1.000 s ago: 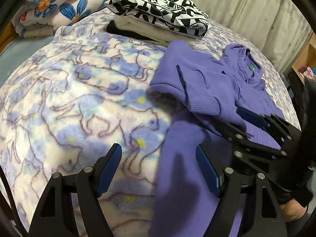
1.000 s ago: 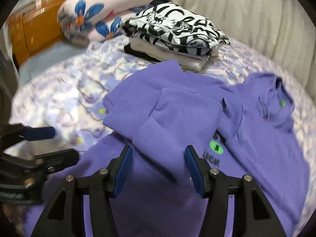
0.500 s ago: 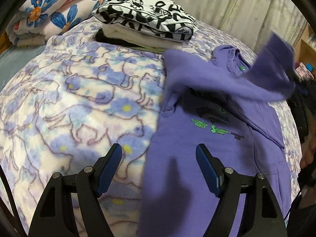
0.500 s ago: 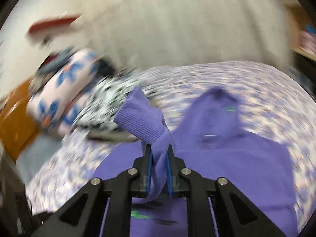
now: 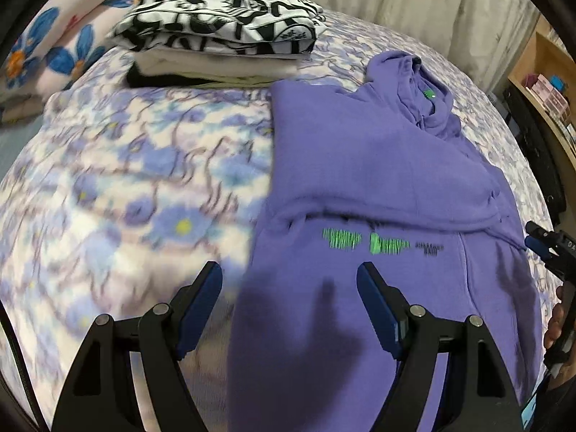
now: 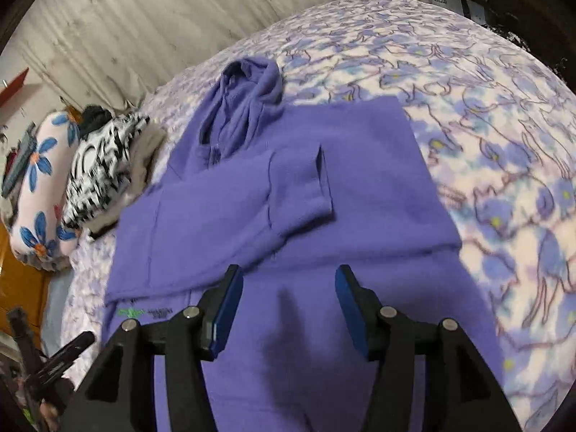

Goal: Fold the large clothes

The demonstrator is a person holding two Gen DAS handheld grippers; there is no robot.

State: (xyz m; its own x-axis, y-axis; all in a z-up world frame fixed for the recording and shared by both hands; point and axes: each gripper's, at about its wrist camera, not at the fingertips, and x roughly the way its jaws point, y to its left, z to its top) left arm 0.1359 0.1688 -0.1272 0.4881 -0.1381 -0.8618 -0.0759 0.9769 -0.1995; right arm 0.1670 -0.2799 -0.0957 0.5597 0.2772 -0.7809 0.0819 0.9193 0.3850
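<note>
A purple hoodie point(image 5: 378, 165) lies face up on the bed, hood toward the curtain, green print at its middle. One sleeve point(image 6: 298, 183) is folded flat across the chest, cuff near the far side. My left gripper point(image 5: 289, 284) hangs open over the hoodie's lower left edge, nothing between its blue pads. My right gripper point(image 6: 288, 288) hovers over the lower body of the hoodie point(image 6: 288, 342). Its jaws are opening and nothing is between them. In the left wrist view the right gripper point(image 5: 543, 248) shows at the right edge, with part of a hand below it.
A stack of folded clothes point(image 5: 223, 36) topped by a black-and-white garment sits at the back left beside a floral bundle point(image 5: 46, 46). The fleece blanket point(image 5: 108, 198) covers the bed. A curtain point(image 5: 432, 0) hangs behind; shelves point(image 5: 547, 82) stand at the right.
My right gripper shut on the sleeve cuff, carried it across the hoodie and let go; the sleeve now lies over the chest. The left gripper shifted a little and stayed open.
</note>
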